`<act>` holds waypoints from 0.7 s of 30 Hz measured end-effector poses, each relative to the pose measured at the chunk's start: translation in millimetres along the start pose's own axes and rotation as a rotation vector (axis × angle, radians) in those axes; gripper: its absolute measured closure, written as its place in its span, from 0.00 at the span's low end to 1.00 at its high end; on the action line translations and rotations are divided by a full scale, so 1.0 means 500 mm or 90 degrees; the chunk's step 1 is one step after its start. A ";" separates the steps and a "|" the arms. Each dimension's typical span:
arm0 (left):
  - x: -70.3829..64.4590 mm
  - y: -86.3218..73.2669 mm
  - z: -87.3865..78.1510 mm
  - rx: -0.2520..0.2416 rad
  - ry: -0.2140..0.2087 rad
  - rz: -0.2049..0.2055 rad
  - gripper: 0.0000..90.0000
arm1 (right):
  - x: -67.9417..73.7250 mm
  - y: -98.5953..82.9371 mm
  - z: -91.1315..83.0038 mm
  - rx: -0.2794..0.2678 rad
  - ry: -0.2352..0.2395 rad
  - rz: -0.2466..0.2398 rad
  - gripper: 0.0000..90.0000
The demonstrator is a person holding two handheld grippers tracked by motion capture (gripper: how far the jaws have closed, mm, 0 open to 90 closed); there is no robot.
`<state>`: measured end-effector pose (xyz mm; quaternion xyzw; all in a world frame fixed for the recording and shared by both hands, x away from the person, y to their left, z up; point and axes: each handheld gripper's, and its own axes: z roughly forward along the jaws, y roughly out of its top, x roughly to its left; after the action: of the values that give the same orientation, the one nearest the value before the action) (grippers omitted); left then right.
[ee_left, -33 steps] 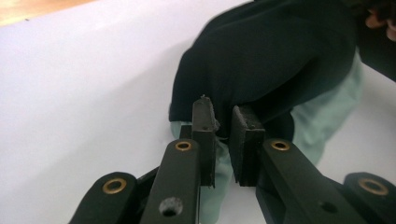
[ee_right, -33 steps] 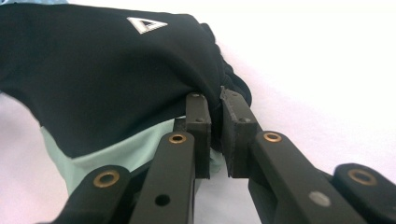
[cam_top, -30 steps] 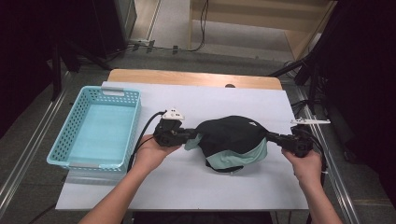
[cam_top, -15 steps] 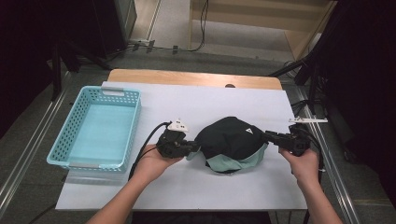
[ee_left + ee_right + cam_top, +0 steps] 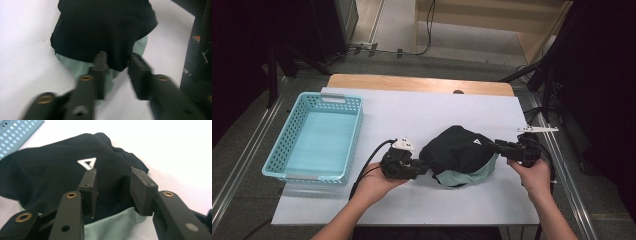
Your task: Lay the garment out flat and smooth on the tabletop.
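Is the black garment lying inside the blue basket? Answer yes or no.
No: in the high view the black garment lies on the white table to the right of the blue basket, which holds nothing.

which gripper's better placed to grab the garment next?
Probably left. The left gripper has open jaws straddling the garment hem, low at the table. The right gripper is open too, but it faces the bulging black top, with no edge between its jaws.
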<state>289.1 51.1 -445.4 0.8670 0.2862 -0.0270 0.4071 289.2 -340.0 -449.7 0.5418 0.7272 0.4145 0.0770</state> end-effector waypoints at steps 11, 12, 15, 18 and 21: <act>0.038 0.005 -0.039 -0.045 -0.006 -0.046 0.48 | -0.006 -0.006 0.002 -0.001 -0.017 -0.008 0.53; 0.046 0.004 -0.038 -0.039 0.001 -0.051 0.48 | -0.006 -0.007 0.002 0.000 -0.018 -0.009 0.53; 0.060 0.001 -0.028 -0.012 0.026 -0.058 0.48 | -0.007 -0.010 0.003 0.002 -0.020 -0.007 0.52; 0.072 0.000 -0.019 -0.010 0.021 -0.061 0.48 | -0.006 -0.014 0.002 0.005 -0.020 -0.008 0.51; 0.077 0.004 -0.015 -0.012 0.026 -0.049 0.48 | -0.007 -0.019 0.000 0.005 -0.022 -0.008 0.50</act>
<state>320.7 73.7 -449.4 0.8518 0.3281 -0.0221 0.4078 283.7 -343.6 -457.4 0.5446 0.7309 0.4014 0.0900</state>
